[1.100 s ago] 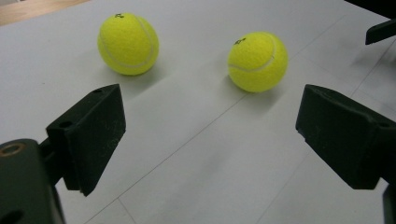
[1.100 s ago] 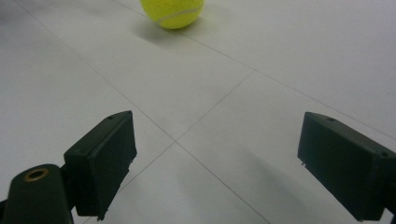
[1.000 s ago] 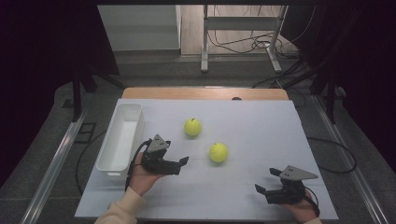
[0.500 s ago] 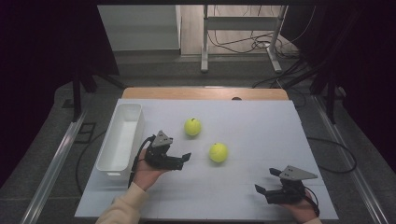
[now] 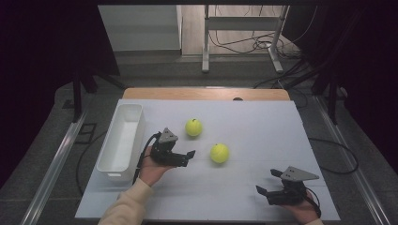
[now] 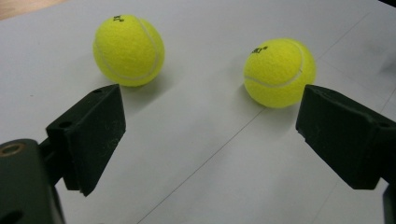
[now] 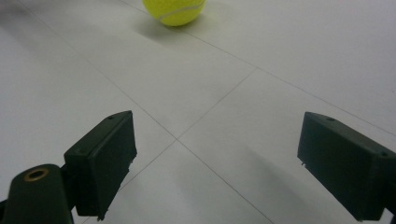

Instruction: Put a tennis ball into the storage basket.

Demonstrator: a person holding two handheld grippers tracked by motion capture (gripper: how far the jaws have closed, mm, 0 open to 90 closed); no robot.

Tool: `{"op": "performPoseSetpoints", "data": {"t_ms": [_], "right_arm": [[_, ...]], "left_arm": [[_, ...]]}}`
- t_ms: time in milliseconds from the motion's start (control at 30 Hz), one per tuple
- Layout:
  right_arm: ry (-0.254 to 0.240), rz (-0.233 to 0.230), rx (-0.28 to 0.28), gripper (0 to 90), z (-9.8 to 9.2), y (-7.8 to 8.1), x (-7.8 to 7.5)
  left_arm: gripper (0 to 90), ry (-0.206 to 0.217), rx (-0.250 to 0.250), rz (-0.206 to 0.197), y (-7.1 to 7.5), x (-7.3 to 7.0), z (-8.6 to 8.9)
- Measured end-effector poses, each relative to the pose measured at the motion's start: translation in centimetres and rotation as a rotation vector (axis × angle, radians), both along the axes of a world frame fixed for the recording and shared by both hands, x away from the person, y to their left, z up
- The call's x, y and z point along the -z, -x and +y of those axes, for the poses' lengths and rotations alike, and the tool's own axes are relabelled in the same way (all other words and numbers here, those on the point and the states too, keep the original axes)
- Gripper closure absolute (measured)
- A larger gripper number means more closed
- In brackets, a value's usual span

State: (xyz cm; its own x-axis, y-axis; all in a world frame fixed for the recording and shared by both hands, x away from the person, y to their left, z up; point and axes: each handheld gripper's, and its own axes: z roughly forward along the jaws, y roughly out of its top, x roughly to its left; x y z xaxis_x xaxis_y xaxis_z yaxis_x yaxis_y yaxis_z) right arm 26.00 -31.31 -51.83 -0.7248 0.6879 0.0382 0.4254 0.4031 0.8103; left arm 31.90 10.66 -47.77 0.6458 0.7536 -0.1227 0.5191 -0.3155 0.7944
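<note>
A white bin [image 5: 121, 140] was set along the table's left edge, and nothing could be seen lying in it. Just to its right the left gripper [image 5: 187, 157] was held low over the white table [image 5: 263, 122], its jaws spread wide with nothing between them. In the left gripper view both tennis balls were framed ahead of the jaws: the farther ball [image 6: 129, 50] toward the table's far edge and the nearer ball [image 6: 279, 72] nearer the table's middle, well apart and both resting on the surface. The approach to a ball was judged to be the step in hand, with no grasp yet made. The next move was judged to call for one ball to be centred between the jaws before they were closed. Small black print was borne by each ball, too small to be read. Near the front right corner the right gripper [image 5: 265, 187] was rested, its jaws likewise spread and holding nothing.
</note>
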Motion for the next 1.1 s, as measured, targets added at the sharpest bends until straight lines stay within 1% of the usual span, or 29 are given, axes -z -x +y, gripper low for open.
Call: {"op": "performPoseSetpoints", "data": {"t_ms": [233, 500, 600, 667, 867, 1100], "right_arm": [[0.0, -0.001, -0.001, 12.2, 0.0, 0.0, 0.0], [0.001, -0.001, 0.0, 12.2, 0.0, 0.0, 0.0], [0.001, -0.001, -0.001, 12.1, 0.0, 0.0, 0.0], [0.001, -0.001, -0.001, 12.2, 0.0, 0.0, 0.0], [0.002, -0.001, -0.002, 12.2, 0.0, 0.0, 0.0], [0.004, 0.003, -0.001, 12.2, 0.0, 0.0, 0.1]], "left_arm": [[9.4, -0.001, -0.013, 0.008, -0.7, 0.2, -0.1], [9.4, -0.012, -0.011, 0.007, -1.8, -0.2, -0.7], [9.4, -0.021, -0.007, 0.014, -2.2, -0.2, -0.9], [9.5, -0.015, -0.01, 0.022, -2.4, -0.1, -0.9], [9.4, -0.032, -0.012, 0.028, -2.9, 0.0, -1.0], [9.4, -0.04, -0.022, 0.03, -3.5, 0.1, -1.0]]}}
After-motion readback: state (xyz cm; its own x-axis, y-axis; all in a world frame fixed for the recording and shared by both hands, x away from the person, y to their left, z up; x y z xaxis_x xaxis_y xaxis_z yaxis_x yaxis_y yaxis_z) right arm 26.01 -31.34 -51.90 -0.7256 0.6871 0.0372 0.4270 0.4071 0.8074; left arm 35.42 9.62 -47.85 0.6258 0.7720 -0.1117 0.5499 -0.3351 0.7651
